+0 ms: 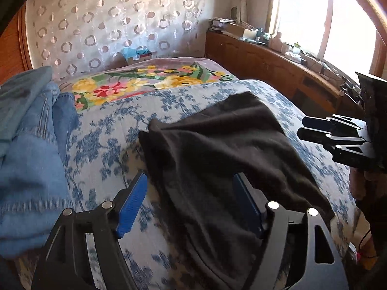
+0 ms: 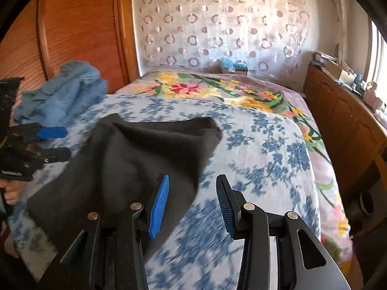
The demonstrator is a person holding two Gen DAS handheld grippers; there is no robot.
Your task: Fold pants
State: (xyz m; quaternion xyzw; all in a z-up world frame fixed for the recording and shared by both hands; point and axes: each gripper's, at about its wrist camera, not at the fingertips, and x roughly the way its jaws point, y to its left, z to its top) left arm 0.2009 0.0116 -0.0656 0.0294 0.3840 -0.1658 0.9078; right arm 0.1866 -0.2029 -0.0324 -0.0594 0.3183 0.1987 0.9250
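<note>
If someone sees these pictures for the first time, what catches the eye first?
The dark pants spread across the blue-flowered bedspread, between the two open grippers, left gripper and right gripper. Next, the blue denim heap at the bed's left side.

Right of the black pants (image 2: 135, 154) the bed (image 2: 266, 145) lies bare and passable. Left of them a denim heap (image 1: 31, 159) blocks the way
</note>
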